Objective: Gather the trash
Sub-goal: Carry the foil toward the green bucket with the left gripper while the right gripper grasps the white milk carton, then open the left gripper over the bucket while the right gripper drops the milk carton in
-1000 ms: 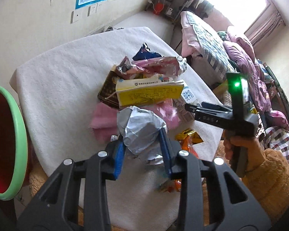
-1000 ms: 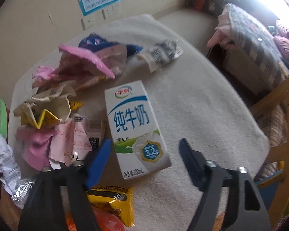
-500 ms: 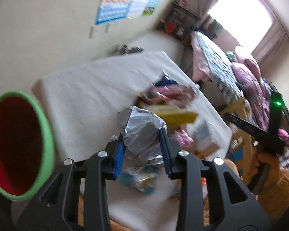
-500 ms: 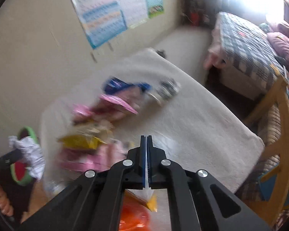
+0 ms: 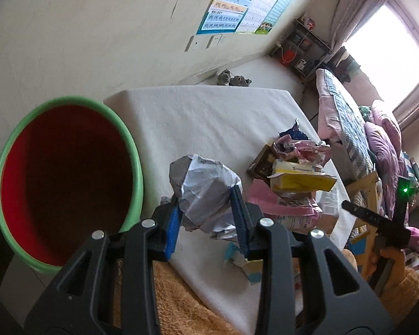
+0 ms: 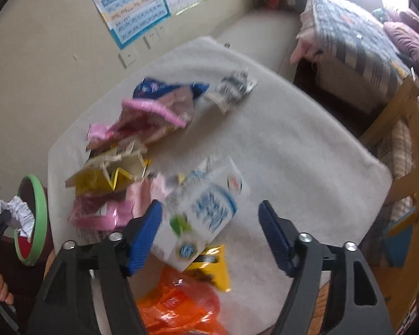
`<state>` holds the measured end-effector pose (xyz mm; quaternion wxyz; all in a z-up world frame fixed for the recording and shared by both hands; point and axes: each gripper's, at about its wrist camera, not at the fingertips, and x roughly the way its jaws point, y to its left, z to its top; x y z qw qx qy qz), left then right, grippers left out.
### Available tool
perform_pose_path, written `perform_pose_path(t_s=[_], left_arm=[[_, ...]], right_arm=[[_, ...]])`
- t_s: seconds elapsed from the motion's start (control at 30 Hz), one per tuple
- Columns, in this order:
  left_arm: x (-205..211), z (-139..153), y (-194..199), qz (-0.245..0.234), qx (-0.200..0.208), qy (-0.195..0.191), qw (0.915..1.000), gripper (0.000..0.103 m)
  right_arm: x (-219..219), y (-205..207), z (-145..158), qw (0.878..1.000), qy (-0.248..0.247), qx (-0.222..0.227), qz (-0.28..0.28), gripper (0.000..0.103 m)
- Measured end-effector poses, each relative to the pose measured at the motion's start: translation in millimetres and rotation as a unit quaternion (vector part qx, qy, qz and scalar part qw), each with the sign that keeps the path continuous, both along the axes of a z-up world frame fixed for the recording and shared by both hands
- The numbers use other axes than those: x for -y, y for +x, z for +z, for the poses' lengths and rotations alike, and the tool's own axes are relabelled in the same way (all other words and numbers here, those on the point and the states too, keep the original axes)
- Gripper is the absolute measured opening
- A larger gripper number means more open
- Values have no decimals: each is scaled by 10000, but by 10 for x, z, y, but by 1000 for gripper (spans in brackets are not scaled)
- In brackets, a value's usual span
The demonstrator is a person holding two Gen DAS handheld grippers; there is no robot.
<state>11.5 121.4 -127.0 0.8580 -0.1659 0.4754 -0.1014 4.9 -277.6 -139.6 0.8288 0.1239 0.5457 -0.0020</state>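
The left gripper (image 5: 206,217) clamps a crumpled silver-and-white foil wrapper (image 5: 205,195) between its blue pads, held above the near edge of the white-covered table (image 5: 204,117). The red bin with a green rim (image 5: 67,178) lies just to the left, its mouth tilted toward the camera. The right gripper (image 6: 211,234) hangs wide open over a blurred white-and-blue milk carton (image 6: 206,217), whose long axis runs roughly near to far between the pads.

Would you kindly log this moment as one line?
left claw: shut on crumpled wrapper | bin: beside table | right claw: open over milk carton
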Motion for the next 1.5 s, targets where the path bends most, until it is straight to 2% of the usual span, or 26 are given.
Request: perform_pose_path(t_s=[0.13,0.23,0.3,0.4,0.6,0.77,0.9,1.07,1.23,1.27,1.33,1.5], left_arm=[[53,46,-15,-77,58,21,10000,33],[67,92,-19,-103,125,56,9999,33],[74,109,-18,-93,148,80,9998,33],[47,106,-21,-47,147,114,9998,33],[-112,118,5,201,190,291,9992,33],[-540,85,-15,784,154,529,9954,33],[-905,9,-126,1244,24,723,9896,33],[-1268,-122,-297,1635,-173,765,9834,33],[-1397,-198,-396,1764,-252,742,9812,35],[-1415,-203,-409,1798,-250,744,9806,38],[-1443,-196,-436,1884,-197,724,9792,55],[-1473,-178,-461,1952,-106,759,9778,59]], right_arm=[[71,89,-257,9942,904,-388,-438,76],[110,149,-392,9881,1245,-550,-712,75],[114,176,-409,9883,1194,-594,-746,67],[116,149,-297,9909,1071,-452,-680,64],[65,-11,192,9955,700,235,-592,58],[-367,-17,708,9940,663,871,25,57],[-1026,114,869,9875,849,971,907,57],[-2100,272,761,9674,1213,689,2114,57],[-3009,387,608,9449,1251,441,2992,57],[-3130,406,577,9419,1263,385,3089,58],[-3297,438,524,9408,1237,335,3139,59],[-3292,496,482,9411,1367,327,3074,61]])
